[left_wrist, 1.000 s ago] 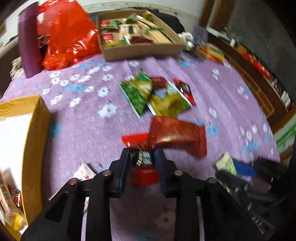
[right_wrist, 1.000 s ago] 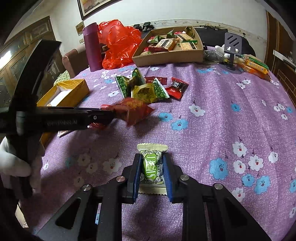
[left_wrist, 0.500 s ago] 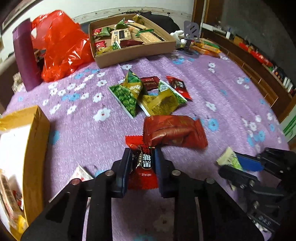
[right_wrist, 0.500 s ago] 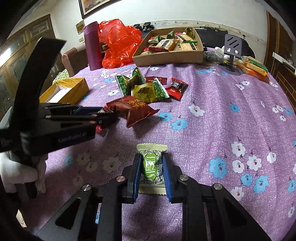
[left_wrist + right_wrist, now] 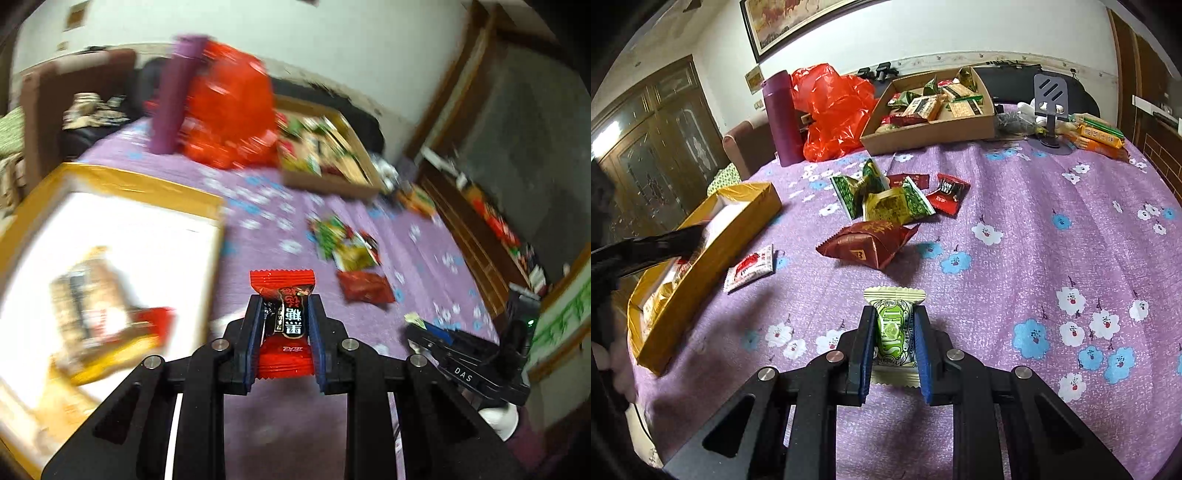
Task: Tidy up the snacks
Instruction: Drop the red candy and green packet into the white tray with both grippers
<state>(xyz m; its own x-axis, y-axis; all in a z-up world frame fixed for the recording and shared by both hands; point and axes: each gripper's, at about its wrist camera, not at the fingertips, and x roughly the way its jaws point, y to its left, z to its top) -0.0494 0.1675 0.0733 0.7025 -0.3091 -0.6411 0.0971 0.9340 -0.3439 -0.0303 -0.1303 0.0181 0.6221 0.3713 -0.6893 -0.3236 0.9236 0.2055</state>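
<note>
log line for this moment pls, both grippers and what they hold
left hand-held gripper: shut on red candy, by yellow box | right hand-held gripper: shut on green candy, above purple tablecloth

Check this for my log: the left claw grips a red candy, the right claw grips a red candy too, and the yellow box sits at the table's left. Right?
One slip: the right claw grips a green candy, not a red one, as the right wrist view shows. The left claw does grip a red candy, and the yellow box sits at the table's left.
</note>
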